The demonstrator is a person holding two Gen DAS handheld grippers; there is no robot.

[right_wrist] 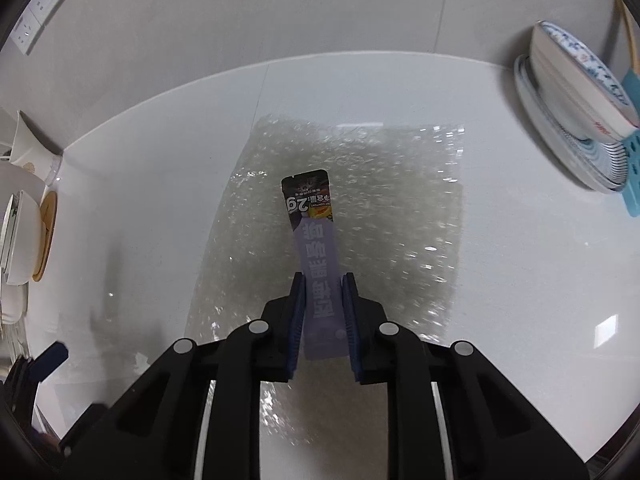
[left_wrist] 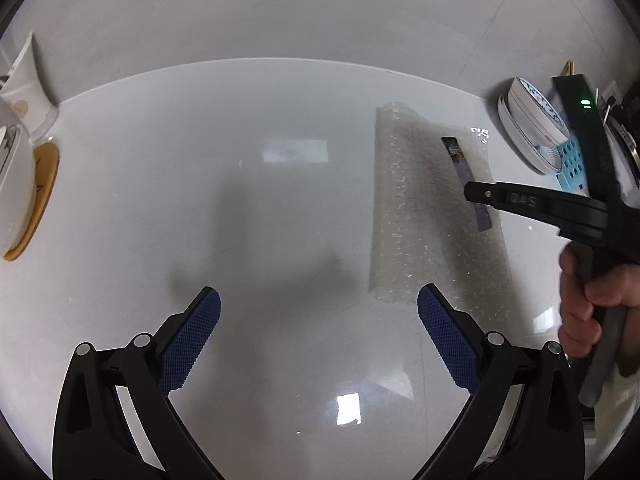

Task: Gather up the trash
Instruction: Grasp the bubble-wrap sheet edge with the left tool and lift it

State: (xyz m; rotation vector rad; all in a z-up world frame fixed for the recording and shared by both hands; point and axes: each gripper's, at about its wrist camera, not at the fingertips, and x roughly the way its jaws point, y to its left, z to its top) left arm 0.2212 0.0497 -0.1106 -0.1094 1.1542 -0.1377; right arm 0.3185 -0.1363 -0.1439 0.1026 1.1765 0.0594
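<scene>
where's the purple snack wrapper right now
In the right wrist view the purple snack wrapper sits centre frame, clamped in the right gripper and lying over the bubble wrap sheet on the white counter.

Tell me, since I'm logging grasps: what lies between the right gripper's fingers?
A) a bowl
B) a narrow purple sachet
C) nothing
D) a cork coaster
B: the right gripper has its fingers pressed on the end of the purple sachet, which lies on the bubble wrap.
</scene>
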